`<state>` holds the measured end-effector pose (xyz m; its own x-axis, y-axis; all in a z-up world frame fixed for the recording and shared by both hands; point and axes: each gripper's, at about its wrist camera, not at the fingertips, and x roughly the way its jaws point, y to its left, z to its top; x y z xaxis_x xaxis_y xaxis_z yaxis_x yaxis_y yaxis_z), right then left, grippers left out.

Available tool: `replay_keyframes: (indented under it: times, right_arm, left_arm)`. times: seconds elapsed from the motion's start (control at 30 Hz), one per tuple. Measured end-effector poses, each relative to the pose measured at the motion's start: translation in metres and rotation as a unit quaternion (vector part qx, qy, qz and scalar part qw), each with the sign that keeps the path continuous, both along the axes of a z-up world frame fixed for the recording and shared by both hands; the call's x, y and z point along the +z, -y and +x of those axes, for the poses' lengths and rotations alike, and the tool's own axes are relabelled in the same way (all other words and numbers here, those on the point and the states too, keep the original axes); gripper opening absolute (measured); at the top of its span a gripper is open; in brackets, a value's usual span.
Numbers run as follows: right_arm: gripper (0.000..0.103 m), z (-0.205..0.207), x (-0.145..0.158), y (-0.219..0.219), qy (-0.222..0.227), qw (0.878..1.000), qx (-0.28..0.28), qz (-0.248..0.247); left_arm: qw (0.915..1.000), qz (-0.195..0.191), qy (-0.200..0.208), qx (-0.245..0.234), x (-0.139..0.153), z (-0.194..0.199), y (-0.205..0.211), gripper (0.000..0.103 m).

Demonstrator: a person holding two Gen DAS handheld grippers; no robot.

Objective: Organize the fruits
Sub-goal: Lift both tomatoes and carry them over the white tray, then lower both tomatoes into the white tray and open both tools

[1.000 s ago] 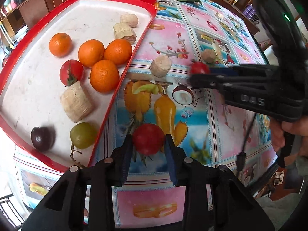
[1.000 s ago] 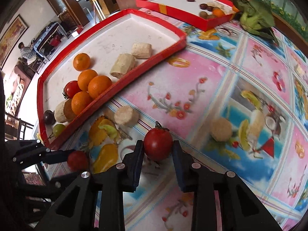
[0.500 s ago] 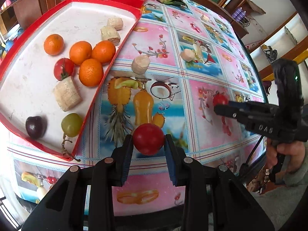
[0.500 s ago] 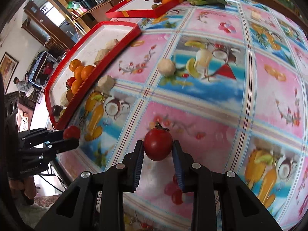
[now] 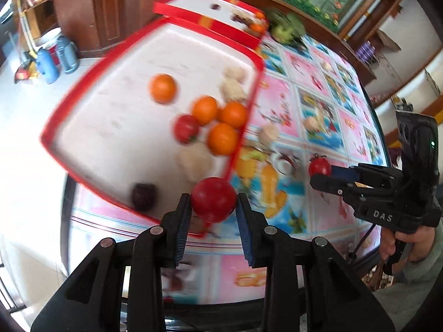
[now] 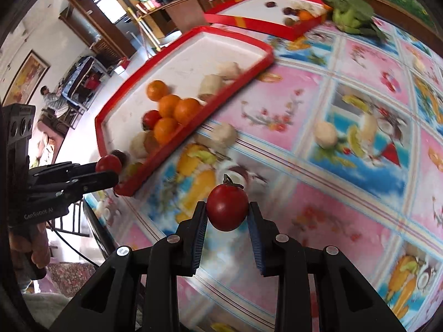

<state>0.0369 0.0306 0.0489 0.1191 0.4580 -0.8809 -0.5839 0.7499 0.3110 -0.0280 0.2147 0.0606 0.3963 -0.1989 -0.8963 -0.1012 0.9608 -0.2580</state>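
Left wrist: jaws tight on red fruit [image 5: 213, 203].

- Left gripper [image 5: 213, 207] pitched steeply downward, blue-padded jaws clamped on a round red fruit [image 5: 213, 203], one pad against each side.
- Right gripper [image 6: 227, 215] likewise angled down, jaws closed on a stemmed tomato [image 6: 227, 210].
- Seen from the left wrist view, right hand [image 5: 409, 244] wrapped round the black handle, grey sleeve at the wrist.
- Seen from the right wrist view, left hand [image 6: 27, 249] gripping its handle low at the frame's left edge.
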Motion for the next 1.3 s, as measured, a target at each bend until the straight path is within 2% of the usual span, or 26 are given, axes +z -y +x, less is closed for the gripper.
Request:
replay_keyframes:
  times: [0.33,0.67,0.93,1.3]
  right_arm:
    - [0.03,0.023,0.016,-0.08,0.029,0.999,0.04,0.004]
    - [0.03,0.076,0.004,-0.134,0.034,0.999,0.028,-0.011]
    - [0.03,0.098,-0.014,-0.157,0.031,0.998,0.028,-0.039]
    - [0.031,0.1,-0.031,-0.165,0.024,0.997,0.033,-0.058]
  left_arm:
    - [0.9993,0.013,-0.001,0.036,-0.009,0.026,-0.053,0.03]
    - [0.9997,0.006,-0.01,0.021,-0.022,0.039,-0.06,0.03]
    - [0.9997,0.008,-0.019,0.013,-0.029,0.043,-0.06,0.03]
    - [0.9995,0.014,-0.029,0.007,-0.037,0.047,-0.059,0.03]
